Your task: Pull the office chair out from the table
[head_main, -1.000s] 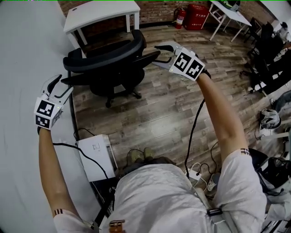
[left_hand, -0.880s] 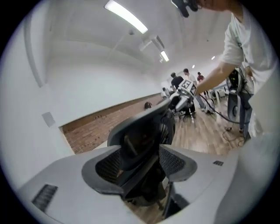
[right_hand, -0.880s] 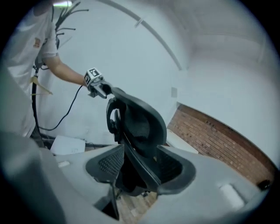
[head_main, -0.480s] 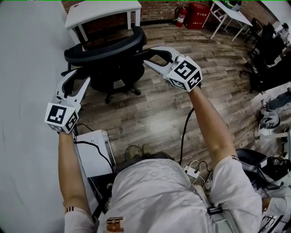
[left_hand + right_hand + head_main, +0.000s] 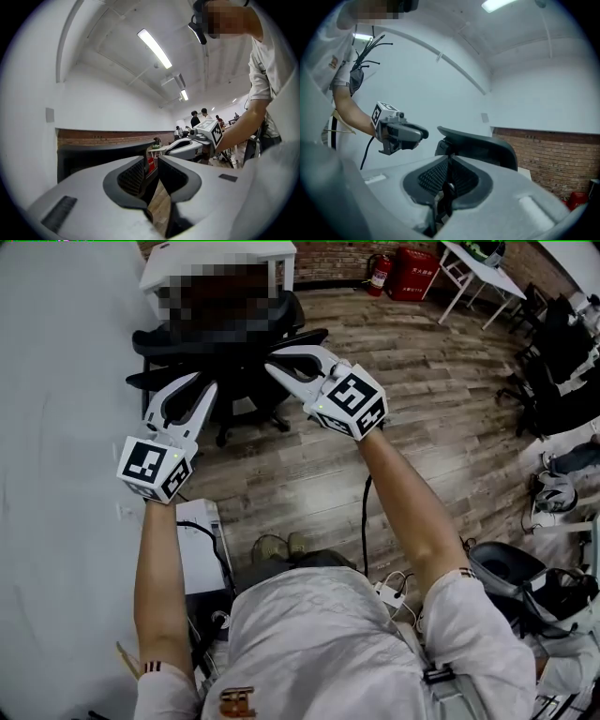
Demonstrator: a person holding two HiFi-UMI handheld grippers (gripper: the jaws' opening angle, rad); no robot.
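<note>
The black office chair (image 5: 221,345) stands on the wood floor by the edge of the pale grey table (image 5: 56,427). A mosaic patch covers part of the chair. My left gripper (image 5: 202,382) hangs just in front of the backrest. Its jaws are closing, still a little apart, with nothing between them. My right gripper (image 5: 273,362) is beside it, over the chair's right side. Its jaws are closing too, tips nearly together and empty. In the left gripper view the backrest (image 5: 93,157) lies beyond the left gripper (image 5: 152,161). In the right gripper view the backrest (image 5: 483,143) lies beyond the right gripper (image 5: 449,159).
A white table (image 5: 159,268) stands behind the chair. A white box (image 5: 192,549) with cables sits on the floor near my feet. A red fire extinguisher (image 5: 380,273) and a red case (image 5: 412,268) are at the brick wall. Dark chairs (image 5: 562,343) are at the right.
Both grippers have drawn in toward each other in front of the chair, the left moving right and up, the right moving left. The jaws of both have narrowed.
</note>
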